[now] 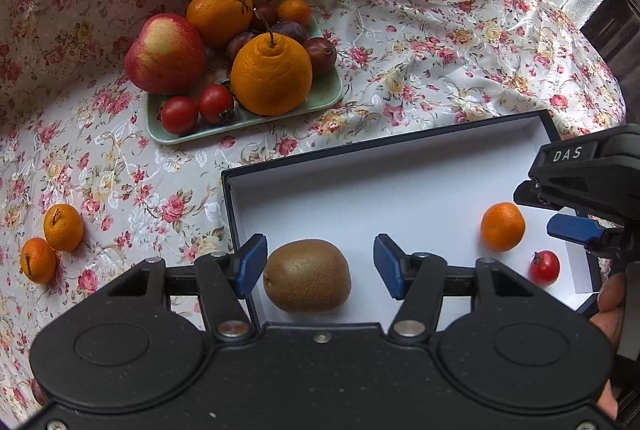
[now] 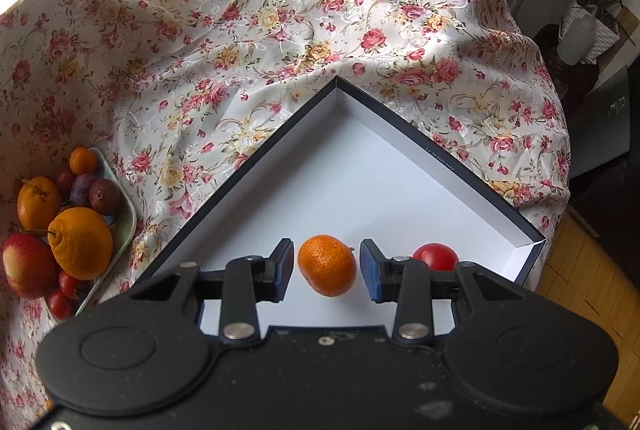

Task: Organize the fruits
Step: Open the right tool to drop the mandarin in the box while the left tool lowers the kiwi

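A shallow white-floored box [image 1: 400,166] with dark walls lies on the worktop, which is draped in a floral cloth [image 1: 400,30]. The left tool [image 1: 320,262] hangs over the box's near left corner with its blue pads apart on either side of a brown kiwi [image 1: 307,276]; the left pad sits right against the fruit while a clear gap shows at the right pad, so the jaws stand open and the kiwi rests on the box floor. The right tool [image 2: 326,268] points down at a small mandarin [image 2: 327,265] lying in the box, its pads standing just off both sides with gaps visible, open and not gripping. A red tomato [image 2: 436,256] lies just beside the mandarin, partly hidden behind the right finger. From the left camera the mandarin [image 1: 503,226] and tomato [image 1: 545,267] sit close together near the box's right end, with the right tool [image 1: 576,226] above them. Beyond the box, a pale green tray [image 1: 328,90] holds an apple [image 1: 164,52], two large oranges, dark plums, small tomatoes and a little mandarin. Two more mandarins [image 1: 50,244] lie touching on the cloth, well to the left of the box.
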Available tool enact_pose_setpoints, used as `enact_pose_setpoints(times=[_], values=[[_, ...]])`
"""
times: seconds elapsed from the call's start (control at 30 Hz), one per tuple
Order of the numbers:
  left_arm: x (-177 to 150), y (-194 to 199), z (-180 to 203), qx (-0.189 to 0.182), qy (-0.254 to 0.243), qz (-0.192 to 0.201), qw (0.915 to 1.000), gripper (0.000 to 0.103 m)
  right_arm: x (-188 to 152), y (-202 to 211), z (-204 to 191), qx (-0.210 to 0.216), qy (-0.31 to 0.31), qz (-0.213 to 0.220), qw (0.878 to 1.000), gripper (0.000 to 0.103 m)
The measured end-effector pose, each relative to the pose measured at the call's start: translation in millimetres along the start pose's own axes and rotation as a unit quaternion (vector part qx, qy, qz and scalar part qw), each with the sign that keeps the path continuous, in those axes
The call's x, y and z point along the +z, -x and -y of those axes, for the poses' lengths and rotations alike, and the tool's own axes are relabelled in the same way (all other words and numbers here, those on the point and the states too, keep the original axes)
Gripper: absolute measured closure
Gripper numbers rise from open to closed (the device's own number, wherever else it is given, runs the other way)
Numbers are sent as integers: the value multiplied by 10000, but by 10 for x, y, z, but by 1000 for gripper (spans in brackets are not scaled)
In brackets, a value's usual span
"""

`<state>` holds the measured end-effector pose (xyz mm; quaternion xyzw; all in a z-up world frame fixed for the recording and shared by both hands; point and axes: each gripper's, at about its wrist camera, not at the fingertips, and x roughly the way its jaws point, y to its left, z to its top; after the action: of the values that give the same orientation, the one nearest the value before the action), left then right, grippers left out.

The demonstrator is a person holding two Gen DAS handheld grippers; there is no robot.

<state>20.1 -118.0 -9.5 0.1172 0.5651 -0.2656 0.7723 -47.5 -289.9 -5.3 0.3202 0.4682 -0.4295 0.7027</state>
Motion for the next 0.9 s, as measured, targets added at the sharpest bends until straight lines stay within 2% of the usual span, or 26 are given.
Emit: enact_pose_setpoints(times=[0.17, 0.5, 0.9], values=[[7, -12, -17, -128, 73, -53, 9999, 41, -1, 4, 7, -48, 27, -3, 10000, 64], [4, -17, -52, -66, 138, -114, 9998, 41, -38, 34, -79, -28, 343, -137, 9993, 64], [-4, 84, -165, -8, 203, -28, 9998, 41, -60, 76, -110, 26, 209, -267, 9994, 64]])
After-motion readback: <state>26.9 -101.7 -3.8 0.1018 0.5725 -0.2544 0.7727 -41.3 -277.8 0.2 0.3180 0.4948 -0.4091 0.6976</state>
